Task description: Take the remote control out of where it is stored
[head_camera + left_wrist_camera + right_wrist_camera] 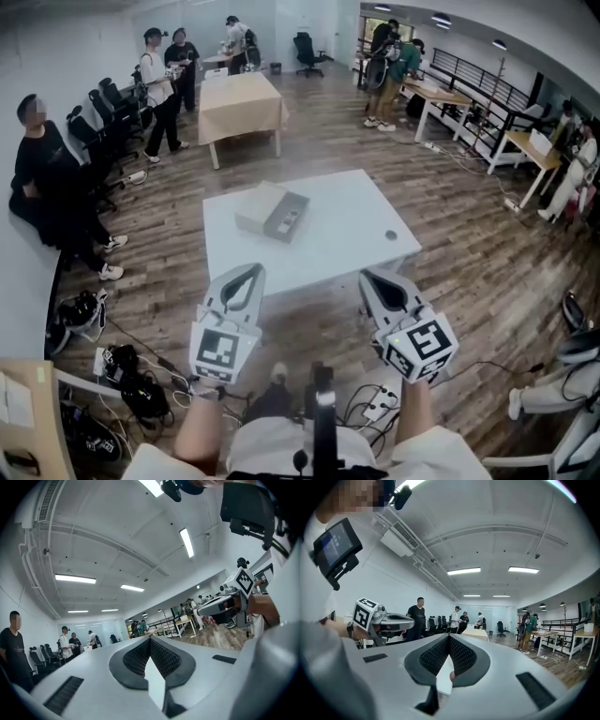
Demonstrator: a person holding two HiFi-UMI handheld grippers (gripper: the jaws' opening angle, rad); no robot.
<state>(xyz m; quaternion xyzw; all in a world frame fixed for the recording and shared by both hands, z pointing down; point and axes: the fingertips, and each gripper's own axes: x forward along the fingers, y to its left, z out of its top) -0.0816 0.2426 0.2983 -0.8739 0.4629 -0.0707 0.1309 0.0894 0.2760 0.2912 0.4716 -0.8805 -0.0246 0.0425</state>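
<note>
1. Left gripper point(253, 272): the jaws are pressed together with nothing between them. It is held up near the person's body, short of the table point(347, 225).
2. Right gripper point(368, 278): the jaws are likewise closed on nothing. It is level with the left gripper and also short of the table.
3. Box point(260, 206): it sits on the far left part of the table. It has a beige body with a grey tray point(287, 217) against its right side, and it is well apart from both grippers.
4. Remote: it cannot be made out for certain. It is judged to lie in the grey tray, where small dark shapes show.
5. Progress: no step of the task appears done. Reaching the box, gripping the remote and lifting it clear all remain.
</note>
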